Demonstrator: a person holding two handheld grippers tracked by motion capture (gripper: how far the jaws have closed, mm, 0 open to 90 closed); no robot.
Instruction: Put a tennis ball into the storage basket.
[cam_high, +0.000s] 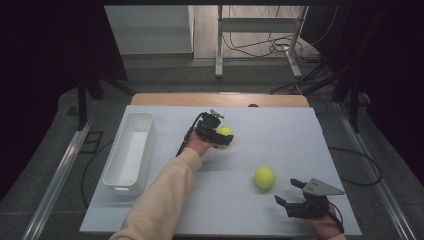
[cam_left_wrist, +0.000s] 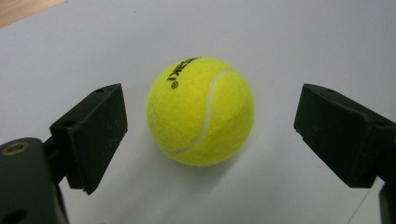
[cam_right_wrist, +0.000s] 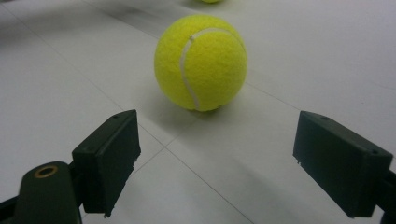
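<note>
The far tennis ball (cam_left_wrist: 201, 111) lies on the white table top (cam_high: 280, 135), past the middle of it, between the jaws of our left gripper (cam_high: 223, 135). In the left gripper view both jaws stand spread with a gap on each side of the ball; neither touches it. The near tennis ball (cam_high: 264, 177) rests closer to our side, just ahead of our right gripper (cam_high: 288, 192), whose jaws are likewise spread and not yet around it.

Risks, as we judge them:
- A ball rolls freely. If one left jaw meets the felt before the other, the far ball may be pushed sideways out of the gap.
- A closure off the ball's widest line may squeeze it forward or upward out of the grip.
- The right gripper, if advanced low, may nudge the near ball away before the jaws flank it.

Differences between views:
- The high view shows the white rectangular bin (cam_high: 114, 172) at the left of the table, well apart from both balls, and the sleeve (cam_high: 165, 192) of the left arm.
- The left gripper view shows the black printed lettering and the seam on the far ball, and the jaw clearances.
- The right gripper view shows the near ball's seam and the joint lines in the table surface.
</note>
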